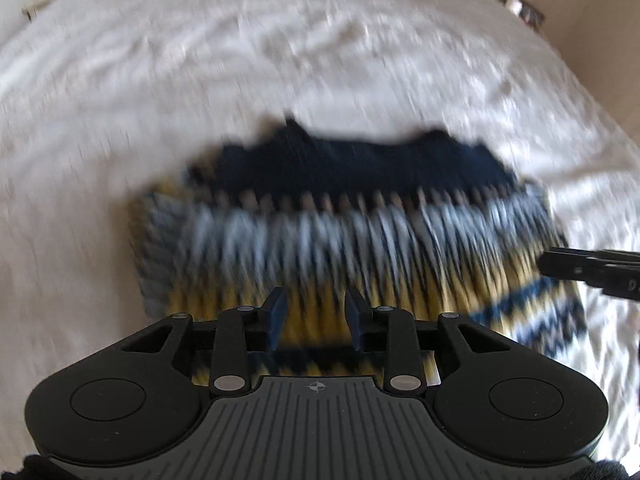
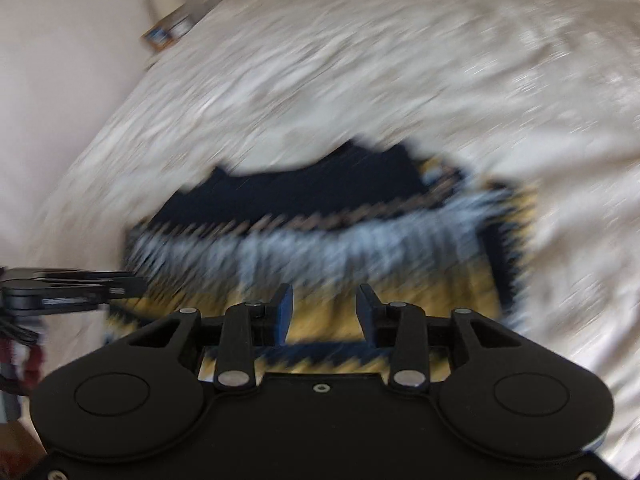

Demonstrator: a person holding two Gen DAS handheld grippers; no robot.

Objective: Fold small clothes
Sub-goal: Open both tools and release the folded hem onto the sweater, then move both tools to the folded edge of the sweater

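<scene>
Lying across almost the whole scene: a white bed cover (image 1: 320,60), wrinkled, blurred in both views.

Resting on the cover, in the middle of it: a folded knitted sweater (image 1: 340,240), with a dark navy band at the far edge, a pale blue and white band in the middle, and a yellow band with navy zigzag at the near edge. Spreading a little further at the near right corner, as seen from the left wrist camera. Showing also in the right wrist view (image 2: 320,240), with the navy part at the far side and a dark edge at the right.

Hanging just above the near yellow band: the left gripper (image 1: 316,322), its jaws standing apart, holding nothing, only the blurred sweater showing in the gap. Entering also the right wrist view from the left edge (image 2: 132,286), next to the left end of the sweater.

Hanging above the same near band, more to the right: the right gripper (image 2: 325,312), its jaws also standing apart and pressing on nothing. Reaching in from the right edge of the left wrist view (image 1: 548,266), over the right end of the sweater.

Standing far away beside the bed: small blurred things (image 2: 164,32), too unclear to name.
</scene>
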